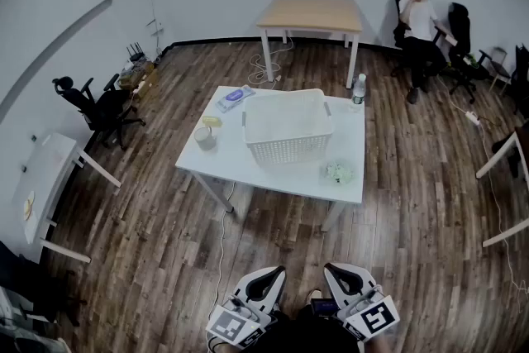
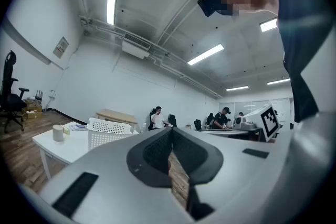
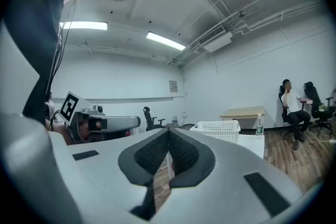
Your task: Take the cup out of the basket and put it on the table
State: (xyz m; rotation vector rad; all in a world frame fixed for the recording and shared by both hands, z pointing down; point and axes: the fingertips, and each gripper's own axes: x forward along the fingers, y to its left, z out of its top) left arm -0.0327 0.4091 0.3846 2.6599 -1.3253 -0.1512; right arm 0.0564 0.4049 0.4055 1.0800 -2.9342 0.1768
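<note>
Left gripper (image 1: 266,277) and right gripper (image 1: 340,275) fingers closed, empty; cup (image 1: 205,137) far ahead beside basket (image 1: 289,150).

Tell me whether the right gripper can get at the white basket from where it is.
Probably not yet: the right gripper is held shut near the person's body, with floor between it and the table bearing the basket. Nothing blocks the way.

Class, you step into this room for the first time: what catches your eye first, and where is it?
The white basket stands out first, in the middle of the white table at the room's centre. A pale cup stands on the table left of the basket, not touching it. At the head view's bottom edge, the left gripper and right gripper sit side by side, both shut and empty.
</note>
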